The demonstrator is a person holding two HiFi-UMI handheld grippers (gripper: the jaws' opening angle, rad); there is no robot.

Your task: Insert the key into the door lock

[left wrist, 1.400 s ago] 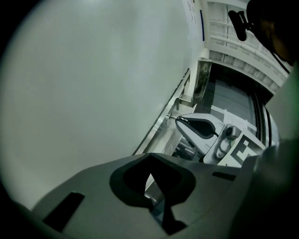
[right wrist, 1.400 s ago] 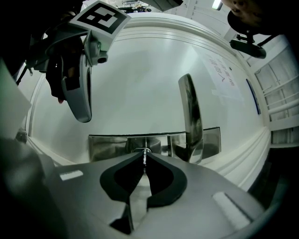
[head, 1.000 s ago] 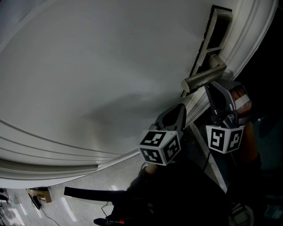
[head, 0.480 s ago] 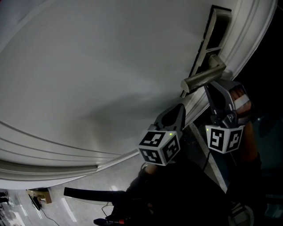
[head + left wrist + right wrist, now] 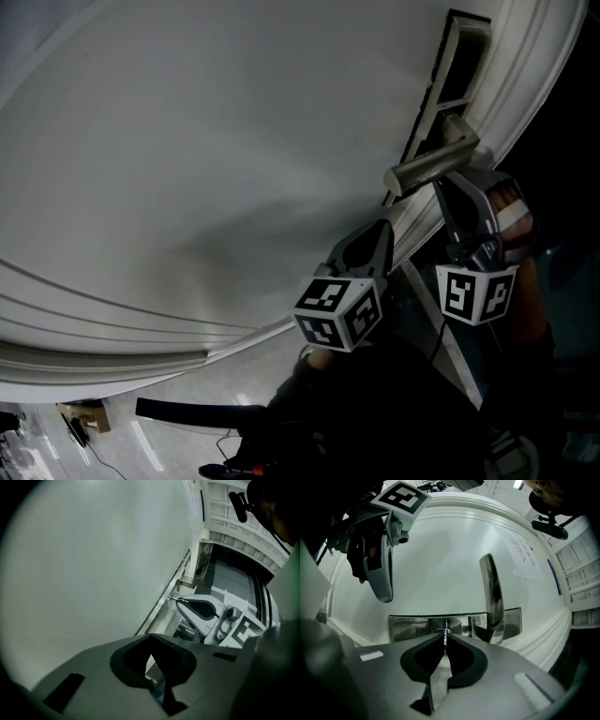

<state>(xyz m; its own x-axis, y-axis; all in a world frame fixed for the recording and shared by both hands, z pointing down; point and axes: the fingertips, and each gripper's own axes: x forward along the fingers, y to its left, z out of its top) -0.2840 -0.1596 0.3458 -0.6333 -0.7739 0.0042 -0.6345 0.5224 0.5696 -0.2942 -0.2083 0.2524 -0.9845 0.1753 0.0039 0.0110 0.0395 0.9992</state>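
While the right gripper (image 5: 445,634) pinches the key (image 5: 445,639) edge-on between jaws narrowed onto its bow, the blade points straight at the lock (image 5: 440,631), a round cylinder set in the left half of the steel plate (image 5: 412,625) on the white door (image 5: 440,564). The key's tip lies at the cylinder's face; whether it has entered the keyway cannot be told. A lever handle (image 5: 491,597) projects from the plate to the right of the lock and stands upright in the right gripper view, with its reflection showing in the polished plate. The left gripper (image 5: 150,637) has its jaws drawn together at the tips with nothing between them; it hangs beside the door face, to the left of the plate and apart from it, touching neither the handle nor the key. In the head view the handle sits just above the right gripper's tips, and both marker cubes lie below the plate. In the left gripper view the right gripper appears beyond the left jaws, its nose against the plate's edge of the door.
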